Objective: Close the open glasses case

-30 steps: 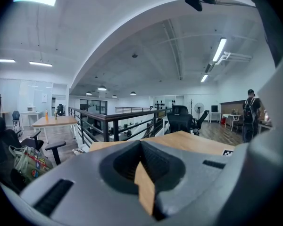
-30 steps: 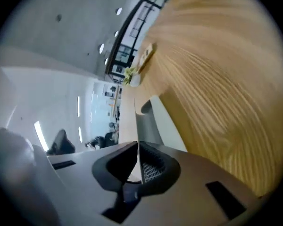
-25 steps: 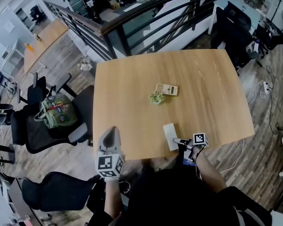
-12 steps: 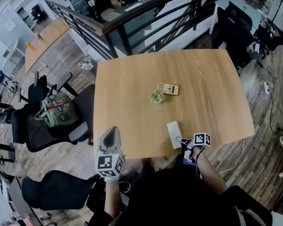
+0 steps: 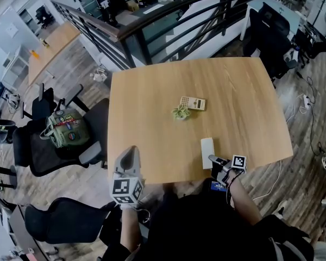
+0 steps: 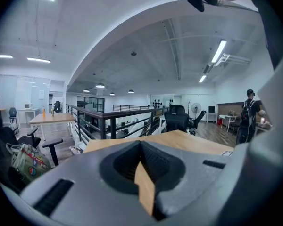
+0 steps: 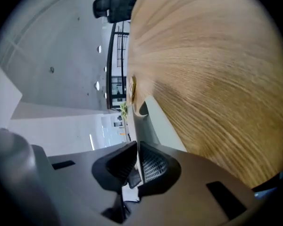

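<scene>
The pale glasses case (image 5: pixel 207 146) lies flat on the wooden table (image 5: pixel 152 91) near its front edge. My right gripper (image 5: pixel 214 160) is at the case's near end. In the right gripper view a thin pale wall of the case (image 7: pixel 155 121) runs away from the right gripper (image 7: pixel 137 147); the jaws have just been closing and the pads press on that wall. My left gripper (image 5: pixel 127 162) hovers at the table's front left edge, far from the case. In the left gripper view the left gripper (image 6: pixel 141 145) has its pads meeting at the tips, with nothing held.
A beige calculator-like object (image 5: pixel 192 103) and a small green bundle (image 5: pixel 180 112) lie mid-table. Office chairs stand left of the table, one bearing a green bag (image 5: pixel 65 129). A dark railing (image 5: pixel 152 26) runs beyond the far edge.
The case has slid to the right and a little farther onto the table, together with my right gripper. The left gripper has stayed put.
</scene>
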Demonstrator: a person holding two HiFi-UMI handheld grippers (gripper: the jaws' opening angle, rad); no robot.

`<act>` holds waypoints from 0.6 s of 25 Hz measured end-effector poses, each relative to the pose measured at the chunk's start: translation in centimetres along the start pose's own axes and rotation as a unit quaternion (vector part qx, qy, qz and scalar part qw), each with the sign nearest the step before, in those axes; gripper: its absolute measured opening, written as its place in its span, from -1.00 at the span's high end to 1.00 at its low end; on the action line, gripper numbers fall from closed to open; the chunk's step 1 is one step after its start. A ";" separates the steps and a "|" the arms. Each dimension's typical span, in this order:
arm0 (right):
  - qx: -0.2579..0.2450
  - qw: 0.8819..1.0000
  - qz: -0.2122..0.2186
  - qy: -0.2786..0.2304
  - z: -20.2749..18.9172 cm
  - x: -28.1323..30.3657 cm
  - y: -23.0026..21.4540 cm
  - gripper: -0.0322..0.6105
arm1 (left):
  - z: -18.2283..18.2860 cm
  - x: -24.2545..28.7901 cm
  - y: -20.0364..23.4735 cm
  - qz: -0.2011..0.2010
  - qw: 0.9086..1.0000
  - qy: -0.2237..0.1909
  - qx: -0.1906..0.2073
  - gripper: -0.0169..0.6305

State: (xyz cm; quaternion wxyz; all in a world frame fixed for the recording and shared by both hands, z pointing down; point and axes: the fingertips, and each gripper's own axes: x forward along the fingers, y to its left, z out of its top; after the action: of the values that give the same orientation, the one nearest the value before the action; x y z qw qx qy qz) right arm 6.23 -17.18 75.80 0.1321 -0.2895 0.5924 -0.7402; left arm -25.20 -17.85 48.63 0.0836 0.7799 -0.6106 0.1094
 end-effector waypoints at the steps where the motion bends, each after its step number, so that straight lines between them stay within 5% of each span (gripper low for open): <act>1: 0.029 0.999 0.014 -0.005 0.0 0.0 -0.1 0.80 | 0.0 0.0 0.0 0.000 1.000 0.000 0.000 0.94; 5: 0.115 0.991 0.071 -0.018 -0.3 0.4 0.3 0.80 | -0.1 0.0 -0.2 -0.003 1.000 0.001 0.000 0.94; 9: 0.128 0.990 0.044 -0.028 -0.5 0.2 -1.4 0.70 | -0.1 0.2 -0.6 -0.004 1.000 0.004 0.001 0.94; 15: -0.002 0.999 -0.026 -0.023 0.0 -0.9 -1.3 0.49 | -0.1 0.2 -0.1 -0.001 1.000 0.006 0.002 0.94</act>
State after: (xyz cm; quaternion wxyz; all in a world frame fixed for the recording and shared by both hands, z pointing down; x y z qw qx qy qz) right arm 7.12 -16.37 76.85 0.1259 -0.3217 0.5830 -0.7353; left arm -25.11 -17.95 48.80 0.0863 0.7802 -0.6088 0.1149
